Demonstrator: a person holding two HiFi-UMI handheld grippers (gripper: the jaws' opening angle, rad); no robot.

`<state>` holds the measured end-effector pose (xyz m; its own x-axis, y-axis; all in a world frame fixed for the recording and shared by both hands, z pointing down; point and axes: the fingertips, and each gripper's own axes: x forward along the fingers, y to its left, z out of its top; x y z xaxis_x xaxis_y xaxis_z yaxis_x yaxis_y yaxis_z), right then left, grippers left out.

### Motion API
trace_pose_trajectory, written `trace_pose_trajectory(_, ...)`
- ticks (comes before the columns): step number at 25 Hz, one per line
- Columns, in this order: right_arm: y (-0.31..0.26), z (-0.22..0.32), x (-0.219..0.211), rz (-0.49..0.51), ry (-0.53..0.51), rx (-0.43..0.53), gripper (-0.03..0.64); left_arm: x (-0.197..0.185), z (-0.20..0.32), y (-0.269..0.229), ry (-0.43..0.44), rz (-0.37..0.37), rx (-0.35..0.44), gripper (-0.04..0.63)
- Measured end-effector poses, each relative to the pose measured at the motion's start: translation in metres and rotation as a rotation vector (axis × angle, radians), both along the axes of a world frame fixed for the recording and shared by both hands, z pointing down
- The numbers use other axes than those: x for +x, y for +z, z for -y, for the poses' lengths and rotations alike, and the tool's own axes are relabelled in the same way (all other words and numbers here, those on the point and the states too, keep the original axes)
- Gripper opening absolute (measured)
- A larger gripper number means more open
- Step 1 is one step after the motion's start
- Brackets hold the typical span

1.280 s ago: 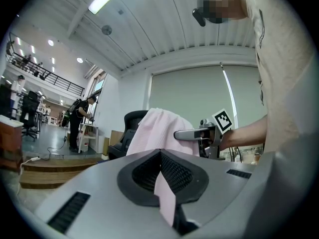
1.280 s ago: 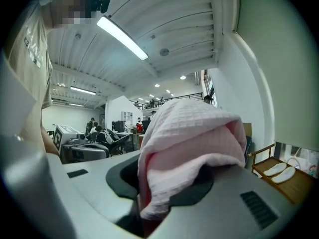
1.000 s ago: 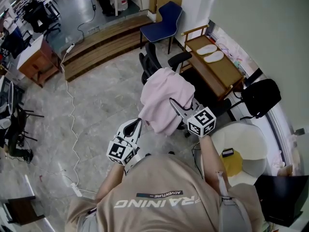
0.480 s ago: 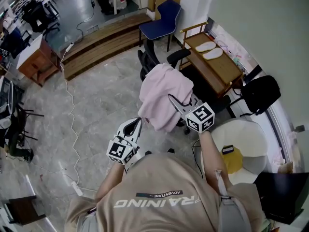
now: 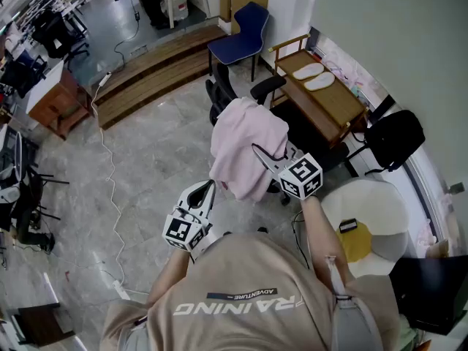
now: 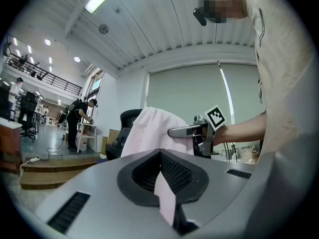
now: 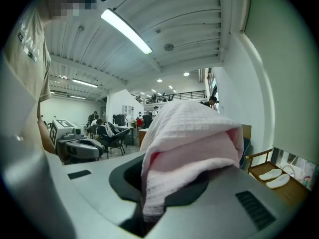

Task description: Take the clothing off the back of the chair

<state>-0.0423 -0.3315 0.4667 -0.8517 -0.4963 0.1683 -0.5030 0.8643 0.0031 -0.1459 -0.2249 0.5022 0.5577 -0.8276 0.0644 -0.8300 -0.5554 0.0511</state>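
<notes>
A pink garment (image 5: 247, 146) hangs over the back of a black office chair (image 5: 218, 93) in the head view. My left gripper (image 5: 210, 185) is shut on the garment's lower left edge; a thin pink strip of the garment (image 6: 164, 193) runs between its closed jaws in the left gripper view (image 6: 160, 156). My right gripper (image 5: 257, 151) is shut on the cloth higher up, on its right side. In the right gripper view a bunched fold of the garment (image 7: 189, 138) fills the jaws (image 7: 159, 188) and hides the fingertips. Both grippers point roughly level at the chair.
Behind the office chair stand a blue chair (image 5: 245, 31) and a wooden bench (image 5: 344, 112) with a pair of slippers. A black chair (image 5: 395, 141) and a white round table (image 5: 369, 207) are at the right. Wooden steps (image 5: 157, 68) and a white floor cable (image 5: 110, 174) lie to the left.
</notes>
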Motion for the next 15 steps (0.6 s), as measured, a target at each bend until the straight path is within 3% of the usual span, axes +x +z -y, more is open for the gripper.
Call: trace_pose_trajectory(15, -0.009, -0.011, -0.002, 0.009, -0.027, 0.017, 0.063, 0.002, -0.008, 0.004, -0.002, 0.01, -0.014, 0.012)
